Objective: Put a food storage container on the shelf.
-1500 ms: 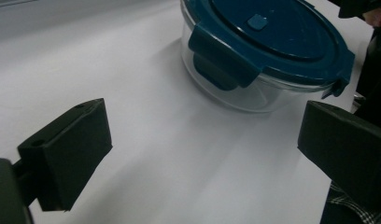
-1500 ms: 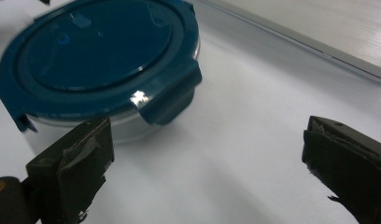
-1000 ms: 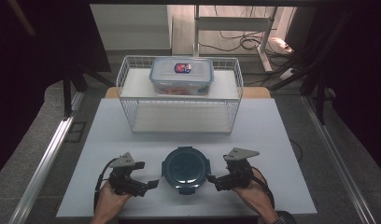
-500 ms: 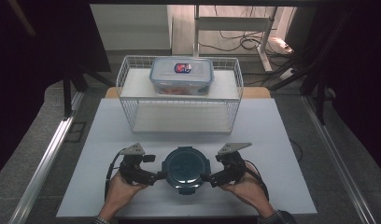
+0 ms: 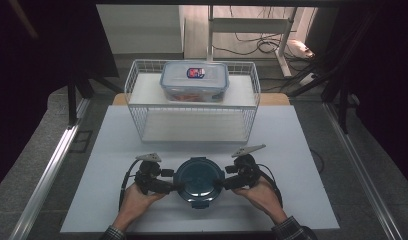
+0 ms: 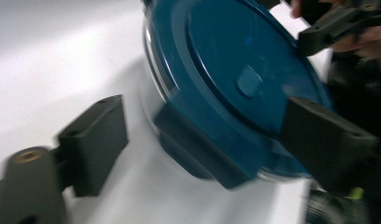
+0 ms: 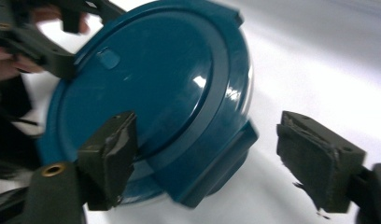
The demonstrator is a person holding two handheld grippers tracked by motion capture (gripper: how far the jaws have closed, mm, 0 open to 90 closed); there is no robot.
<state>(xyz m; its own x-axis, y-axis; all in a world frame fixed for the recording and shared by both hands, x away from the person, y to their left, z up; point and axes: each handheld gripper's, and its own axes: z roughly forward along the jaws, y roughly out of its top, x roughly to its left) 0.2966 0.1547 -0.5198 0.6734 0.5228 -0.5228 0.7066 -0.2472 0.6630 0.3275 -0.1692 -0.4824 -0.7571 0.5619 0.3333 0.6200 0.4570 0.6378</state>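
Both forearms come in from the near edge of the table [image 5: 312, 150], angled inward toward the round blue container [image 5: 198, 181]. The left hand [image 5: 137, 200] holds the left gripper [image 5: 173, 188] level against the container's left side; its jaws have just been closing, with a lid latch between them, pads not clearly pressing. The right hand [image 5: 259, 192] holds the right gripper [image 5: 219, 184] at the container's right side, mirrored, jaws likewise just closing around the latch there, a gap visible at one pad.
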